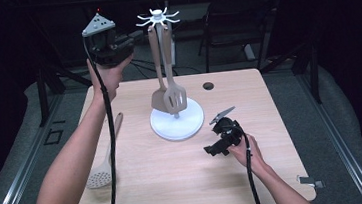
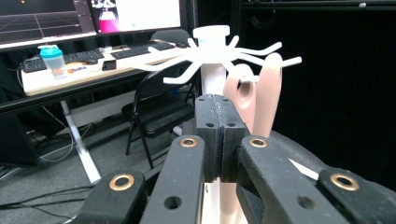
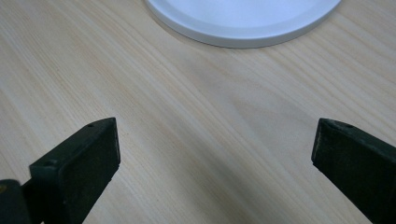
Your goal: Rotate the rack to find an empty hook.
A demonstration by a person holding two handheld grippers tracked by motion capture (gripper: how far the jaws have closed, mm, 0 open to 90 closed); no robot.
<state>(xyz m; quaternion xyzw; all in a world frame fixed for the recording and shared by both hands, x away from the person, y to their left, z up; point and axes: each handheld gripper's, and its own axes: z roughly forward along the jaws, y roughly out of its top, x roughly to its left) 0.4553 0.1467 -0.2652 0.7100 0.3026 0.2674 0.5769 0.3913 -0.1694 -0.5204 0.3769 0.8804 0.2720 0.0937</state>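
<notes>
A white utensil rack (image 1: 158,18) with spoke hooks stands on a round white base (image 1: 191,126) at mid table. Two beige utensils hang from it: a solid spatula (image 1: 159,98) and a slotted turner (image 1: 176,98). My left gripper (image 1: 129,39) is held high, just left of the rack's top. In the left gripper view its jaws (image 2: 215,135) are pressed together with nothing between them, level with the hooks (image 2: 212,46) and the two hanging handles (image 2: 268,88). My right gripper (image 1: 212,149) rests low over the table, right of the base, jaws wide apart (image 3: 215,154) over bare wood.
A beige skimmer spoon (image 1: 103,172) lies near the table's left edge beside my left forearm. The table has a small round hole (image 1: 208,86) at the back. A folding chair (image 1: 241,21) stands behind the table. A desk with monitors and a bottle (image 2: 53,60) lies beyond.
</notes>
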